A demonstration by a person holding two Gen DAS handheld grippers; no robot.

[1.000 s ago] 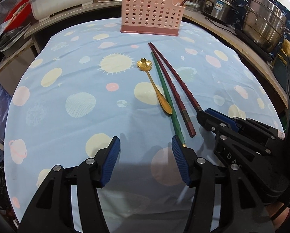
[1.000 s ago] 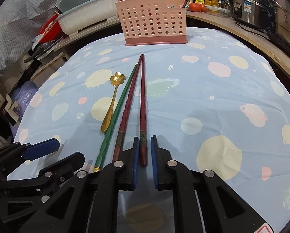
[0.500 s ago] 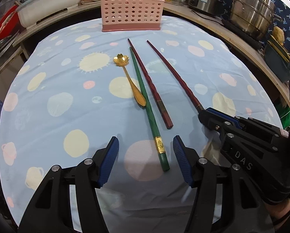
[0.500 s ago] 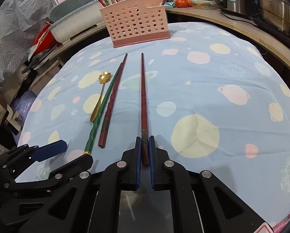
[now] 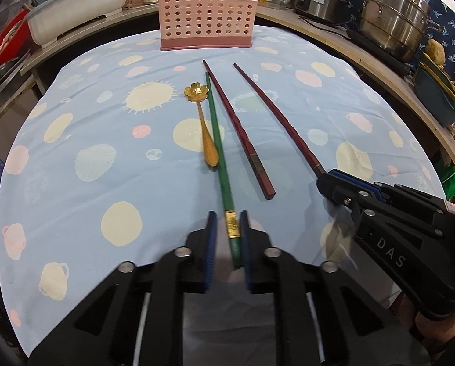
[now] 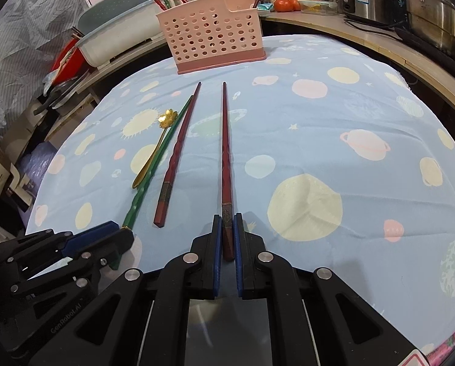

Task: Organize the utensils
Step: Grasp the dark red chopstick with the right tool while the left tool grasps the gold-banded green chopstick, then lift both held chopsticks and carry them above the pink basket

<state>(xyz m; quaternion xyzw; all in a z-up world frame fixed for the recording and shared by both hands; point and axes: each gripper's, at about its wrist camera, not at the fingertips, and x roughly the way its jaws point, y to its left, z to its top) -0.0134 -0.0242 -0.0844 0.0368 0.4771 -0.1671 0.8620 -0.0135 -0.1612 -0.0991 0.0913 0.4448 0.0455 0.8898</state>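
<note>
green chopstick [image 5: 218,143], pink perforated caddy [image 5: 207,21], planet-patterned blue tablecloth [image 5: 74,140]

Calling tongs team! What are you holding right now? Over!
Left tongs just closing on green chopstick. Right tongs shut on red chopstick. Second red chopstick, spoon on cloth. Basket path clear.

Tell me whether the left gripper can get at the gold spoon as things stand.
Probably not right away. The left gripper has just been closing around the green chopstick, so it is occupied. The gold spoon lies uncovered on the cloth, close against that chopstick's left side, so the way itself looks free.
</note>
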